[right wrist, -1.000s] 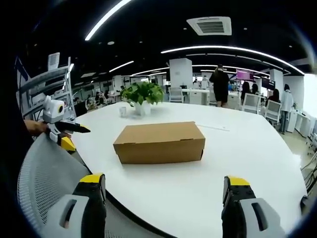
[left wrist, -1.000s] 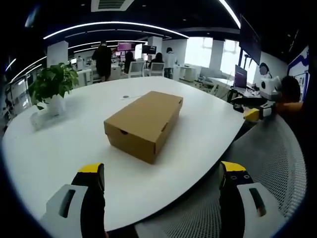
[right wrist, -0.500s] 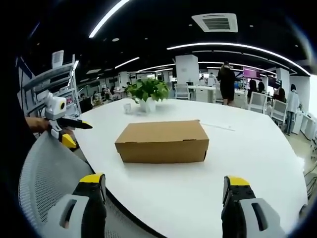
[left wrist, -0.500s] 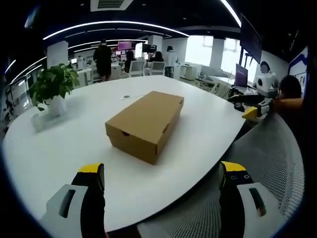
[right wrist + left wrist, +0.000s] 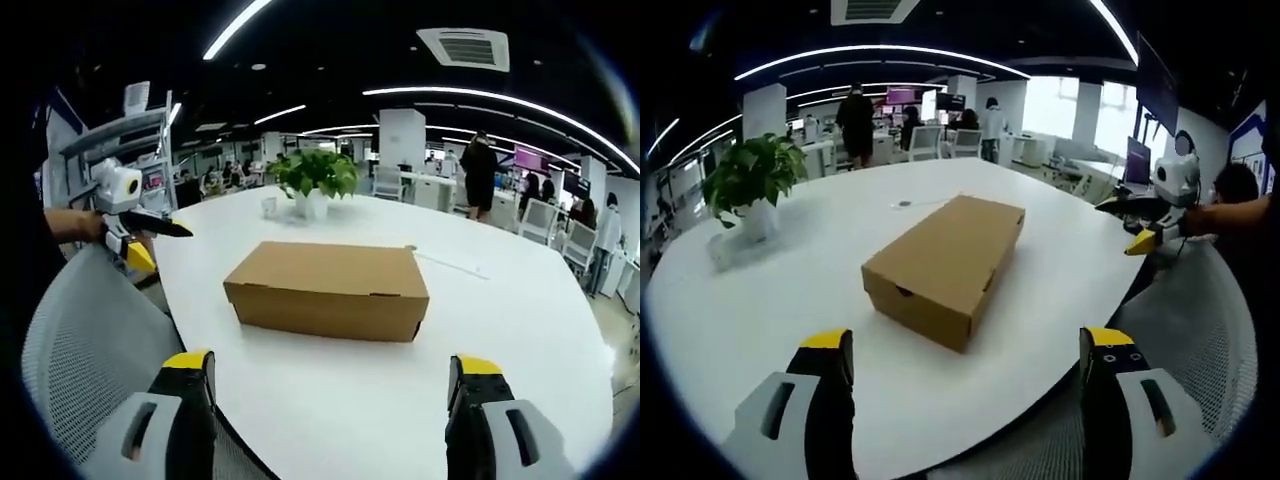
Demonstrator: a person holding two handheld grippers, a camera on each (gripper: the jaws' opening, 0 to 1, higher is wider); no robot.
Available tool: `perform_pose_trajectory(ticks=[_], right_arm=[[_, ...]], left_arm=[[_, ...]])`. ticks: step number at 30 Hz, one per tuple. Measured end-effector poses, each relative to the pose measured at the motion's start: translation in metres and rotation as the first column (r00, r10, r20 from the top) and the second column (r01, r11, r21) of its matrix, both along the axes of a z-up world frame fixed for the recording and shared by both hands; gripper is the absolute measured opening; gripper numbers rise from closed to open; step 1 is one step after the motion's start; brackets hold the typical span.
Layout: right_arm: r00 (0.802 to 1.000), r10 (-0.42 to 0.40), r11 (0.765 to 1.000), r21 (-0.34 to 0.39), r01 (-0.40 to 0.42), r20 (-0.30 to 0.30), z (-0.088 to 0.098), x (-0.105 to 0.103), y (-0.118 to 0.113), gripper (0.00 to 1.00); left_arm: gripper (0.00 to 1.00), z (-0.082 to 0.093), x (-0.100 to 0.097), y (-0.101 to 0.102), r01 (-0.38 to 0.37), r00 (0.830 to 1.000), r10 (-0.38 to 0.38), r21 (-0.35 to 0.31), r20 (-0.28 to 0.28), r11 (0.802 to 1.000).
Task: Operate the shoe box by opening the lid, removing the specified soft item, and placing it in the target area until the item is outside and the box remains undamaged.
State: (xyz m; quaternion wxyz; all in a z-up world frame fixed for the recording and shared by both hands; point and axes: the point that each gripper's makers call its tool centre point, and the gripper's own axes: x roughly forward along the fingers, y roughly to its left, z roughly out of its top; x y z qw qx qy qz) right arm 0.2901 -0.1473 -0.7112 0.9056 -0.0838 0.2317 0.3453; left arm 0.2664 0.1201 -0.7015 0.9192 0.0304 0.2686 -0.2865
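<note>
Both hand-held grippers, left (image 5: 965,365) and right (image 5: 328,385), hang spread wide off the table (image 5: 760,300) edge; bare tabletop rings the closed shoe box (image 5: 945,266), lengthwise across the right view.

The shoe box (image 5: 945,265) is closed, so whatever lies inside it is hidden. In the left gripper view its far long side and far end face away from the camera; in the right gripper view its back side is out of sight too. The fingers (image 5: 826,400) of the left gripper run off the bottom edge of the view, as do the right gripper's fingers (image 5: 478,415). The people (image 5: 855,120) beyond the bench (image 5: 760,300) are too small to make out. The small object (image 5: 902,203) with a thin line on the bench past the box is too small to tell.
</note>
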Motion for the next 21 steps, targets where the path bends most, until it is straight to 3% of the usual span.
perform_pose_trajectory(ticks=[21], right_arm=[[0.995,0.098,0.993,-0.067,-0.097,0.002,-0.010,0.040,0.002,0.96]], left_arm=[[0.94,-0.003,0.032,-0.027,0.012,1.000,-0.012,-0.007,-0.013,1.000]])
